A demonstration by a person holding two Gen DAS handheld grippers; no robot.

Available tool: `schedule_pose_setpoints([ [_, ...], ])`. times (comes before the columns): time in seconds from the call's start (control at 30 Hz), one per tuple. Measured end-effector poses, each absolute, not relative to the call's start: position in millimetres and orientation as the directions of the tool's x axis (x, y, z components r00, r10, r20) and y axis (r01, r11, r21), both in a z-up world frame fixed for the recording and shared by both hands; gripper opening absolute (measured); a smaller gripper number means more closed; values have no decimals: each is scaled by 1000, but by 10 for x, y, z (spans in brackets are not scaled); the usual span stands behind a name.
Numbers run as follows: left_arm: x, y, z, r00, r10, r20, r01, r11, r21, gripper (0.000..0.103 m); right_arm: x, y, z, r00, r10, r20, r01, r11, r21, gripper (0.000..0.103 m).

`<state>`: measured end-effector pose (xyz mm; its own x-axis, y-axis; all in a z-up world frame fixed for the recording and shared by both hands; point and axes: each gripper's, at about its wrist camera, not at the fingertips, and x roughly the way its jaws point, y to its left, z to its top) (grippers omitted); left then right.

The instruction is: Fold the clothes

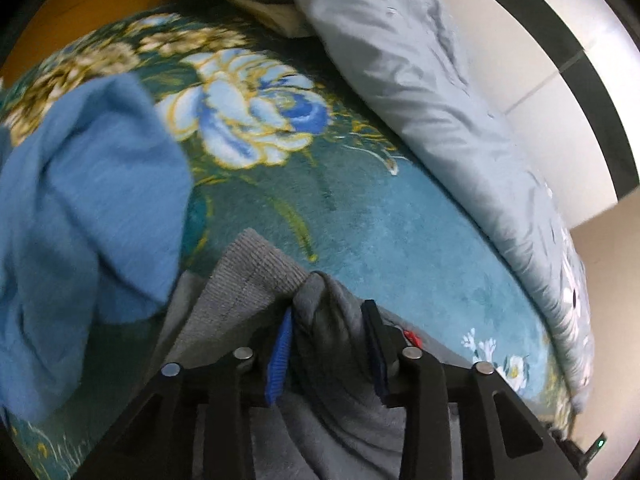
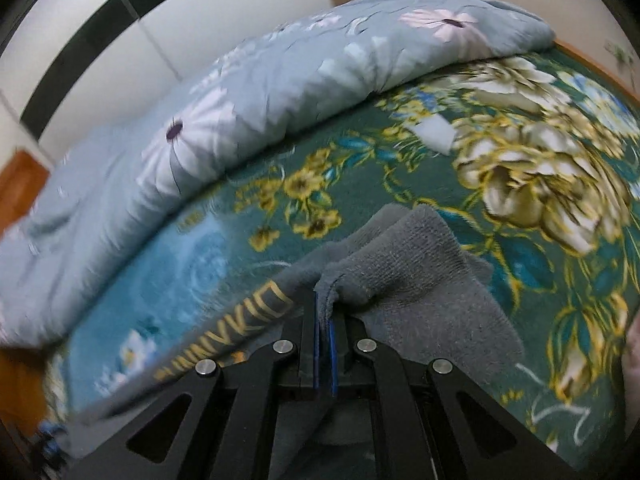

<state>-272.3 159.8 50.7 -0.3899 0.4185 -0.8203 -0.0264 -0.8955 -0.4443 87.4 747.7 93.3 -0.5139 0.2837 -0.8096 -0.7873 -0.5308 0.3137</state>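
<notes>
A grey garment [image 1: 256, 280] with ribbed hem and gold lettering [image 2: 256, 312] is held above the floral bed blanket by both grippers. My left gripper [image 1: 328, 316] has its fingers part-spread, clamped on a thick bunch of the grey fabric. My right gripper [image 2: 326, 312] is shut tight on a grey ribbed edge [image 2: 404, 264], which drapes over its fingers. A blue garment [image 1: 80, 200] lies bunched on the blanket to the left in the left wrist view.
The teal floral blanket [image 1: 360, 216] [image 2: 520, 184] covers the bed. A rolled grey-blue flowered quilt [image 1: 420, 80] [image 2: 248, 104] lies along the wall side. A small white item [image 2: 434, 132] sits on the blanket. A wooden bed frame [image 1: 80, 12] edges the bed.
</notes>
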Motion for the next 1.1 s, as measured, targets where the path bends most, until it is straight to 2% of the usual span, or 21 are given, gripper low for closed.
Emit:
schedule_pose_setpoints([
  [0.07, -2661, 1639, 616, -402, 455, -795, -101, -885, -455, 52, 903, 7481, 930, -559, 264, -786, -757, -550, 353, 13],
  [0.13, -2576, 1667, 757, -410, 504, -760, -186, -862, -471, 56, 975, 7435, 1032, -618, 243, -748, -713, -575, 401, 63],
  [0.17, -2535, 1666, 814, -409, 523, -748, -211, -851, -481, 57, 1011, 7410, 1086, -645, 233, -728, -689, -588, 424, 68],
  [0.23, -2411, 1622, 935, -402, 561, -724, -248, -828, -503, 58, 1084, 7345, 1207, -682, 228, -695, -654, -615, 440, 68],
  [0.33, -2112, 1450, 1039, -433, 550, -715, -252, -835, -489, 61, 1243, 7205, 1342, -668, 273, -692, -667, -634, 393, 68],
  [0.43, -1831, 1260, 958, -463, 477, -747, -199, -877, -437, 64, 1446, 7138, 1196, -613, 276, -740, -723, -574, 385, 68],
  [0.5, -1682, 1112, 790, -437, 441, -784, -143, -895, -423, 64, 1549, 7148, 1023, -596, 224, -771, -746, -509, 430, 68],
  [0.63, -1544, 869, 427, -371, 465, -804, -38, -873, -487, 64, 1679, 7213, 748, -618, 140, -774, -754, -386, 532, 68],
  [0.73, -1594, 871, 266, -334, 498, -800, -5, -850, -527, 64, 1700, 7309, 664, -625, 164, -763, -764, -332, 554, 68],
  [0.8, -1664, 904, 209, -332, 552, -765, 5, -810, -587, 64, 1717, 7383, 587, -648, 178, -741, -754, -292, 589, 68],
  [0.93, -1781, 1000, 154, -386, 543, -746, 30, -801, -598, 64, 1722, 7500, 513, -690, 208, -694, -723, -258, 641, 67],
  [0.97, -1802, 1030, 147, -399, 538, -743, 27, -803, -595, 62, 1713, 7526, 511, -690, 219, -689, -722, -257, 642, 65],
  [1.03, -1832, 1093, 140, -424, 523, -740, 16, -812, -583, 62, 1681, 7567, 498, -678, 236, -696, -734, -255, 629, 42],
  [1.1, -1844, 1143, 158, -447, 507, -737, 0, -824, -567, 57, 1677, 7599, 465, -685, 235, -690, -729, -245, 640, 34],
])
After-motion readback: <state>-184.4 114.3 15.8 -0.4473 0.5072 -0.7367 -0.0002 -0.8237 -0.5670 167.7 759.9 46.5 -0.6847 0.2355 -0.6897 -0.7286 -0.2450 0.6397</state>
